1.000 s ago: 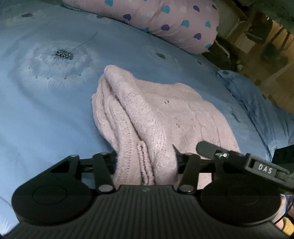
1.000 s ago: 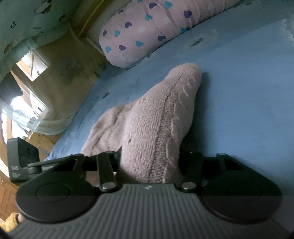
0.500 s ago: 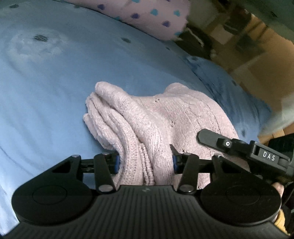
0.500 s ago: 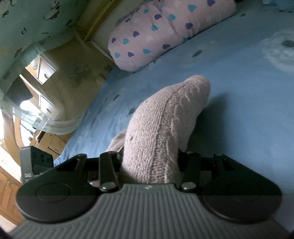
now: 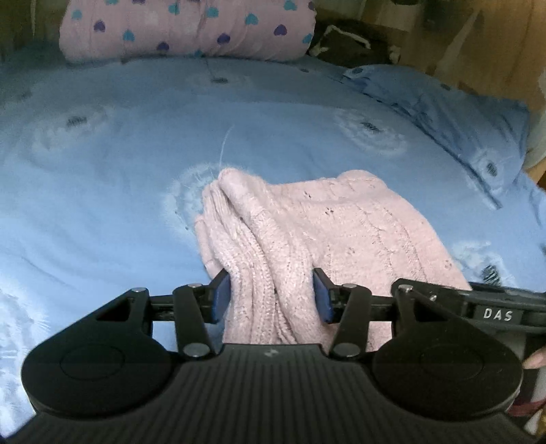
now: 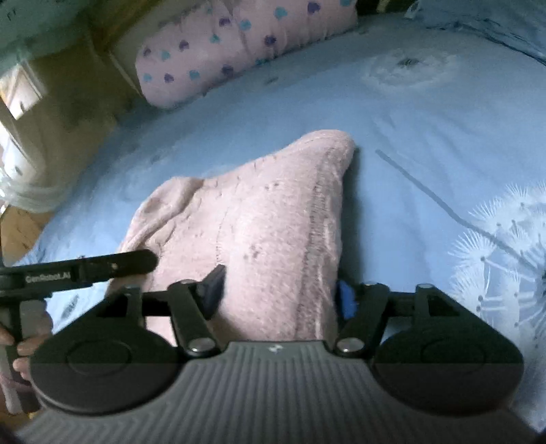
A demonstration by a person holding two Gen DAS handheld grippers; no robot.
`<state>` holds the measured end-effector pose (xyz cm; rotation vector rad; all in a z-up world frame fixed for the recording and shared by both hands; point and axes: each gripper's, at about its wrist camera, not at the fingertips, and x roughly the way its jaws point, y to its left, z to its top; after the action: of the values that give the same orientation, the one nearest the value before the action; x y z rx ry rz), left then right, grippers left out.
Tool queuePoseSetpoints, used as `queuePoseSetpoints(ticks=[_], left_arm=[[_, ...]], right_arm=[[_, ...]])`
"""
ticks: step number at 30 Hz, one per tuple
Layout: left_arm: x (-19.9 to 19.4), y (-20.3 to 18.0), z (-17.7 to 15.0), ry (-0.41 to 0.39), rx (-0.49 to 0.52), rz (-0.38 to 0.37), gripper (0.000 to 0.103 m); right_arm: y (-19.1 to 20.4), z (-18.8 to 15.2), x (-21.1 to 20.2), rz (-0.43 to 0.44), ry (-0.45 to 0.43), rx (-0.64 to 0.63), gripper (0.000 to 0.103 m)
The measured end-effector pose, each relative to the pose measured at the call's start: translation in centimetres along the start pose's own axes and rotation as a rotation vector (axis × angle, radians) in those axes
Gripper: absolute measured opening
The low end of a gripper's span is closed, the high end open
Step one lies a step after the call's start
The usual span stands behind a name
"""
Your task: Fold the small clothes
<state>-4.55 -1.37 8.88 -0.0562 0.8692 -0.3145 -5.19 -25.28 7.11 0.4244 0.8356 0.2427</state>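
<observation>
Pink knit, left wrist view: the sweater (image 5: 327, 222) is lying bunched on the blue bedspread (image 5: 102, 177), spreading from the lower centre toward 2 o'clock.
Left gripper (image 5: 271, 295): it is clenching a thick bundle of ribbed knit, both blue pads (image 5: 220, 295) pressing into the folds.
Other gripper, same view: the right gripper's black finger is reaching in from 3 o'clock, lying against the sweater's near right edge.
Background, same view: a pink pillow (image 5: 187, 30) with blue and purple hearts is sitting at 12 o'clock at the head of the bed.
Pink knit, right wrist view: the sweater (image 6: 259, 211) is rising in a peaked fold toward 12 o'clock, blurred.
Right gripper (image 6: 278, 295): its jaws have just been opening; the cloth is sitting between them, the left pad (image 6: 213, 290) standing slightly off the knit, so the grip is reading as released.
Other gripper, same view: the left gripper's finger is coming in from 9 o'clock, a hand (image 6: 24, 345) showing at 8 o'clock.
Bedspread (image 6: 443, 143): white dandelion prints are showing at 3 o'clock.
</observation>
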Motion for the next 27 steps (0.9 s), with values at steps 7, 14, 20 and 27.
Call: queuePoseSetpoints(ticks=[7, 14, 20, 27], left_arm=[[-3.0, -1.8, -0.3, -0.055, 0.034, 0.104, 0.061], [-6.3, -2.8, -2.2, -0.111, 0.041, 0.171, 0.083], [-7.5, -3.6, -5.2, -0.082, 0.012, 0.190, 0.093], [-5.9, -4.2, -8.3, -0.001, -0.016, 0.245, 0.102]], right_arm=[[1.3, -0.9, -1.2, -0.038, -0.065, -0.053, 0.069], [2.7, -2.5, -4.2, -0.068, -0.118, -0.126, 0.073], [3.3, -3.9, -6.6, -0.067, -0.140, -0.123, 0.075], [4.3, -6.5, -7.6, -0.135, -0.170, -0.196, 0.086]])
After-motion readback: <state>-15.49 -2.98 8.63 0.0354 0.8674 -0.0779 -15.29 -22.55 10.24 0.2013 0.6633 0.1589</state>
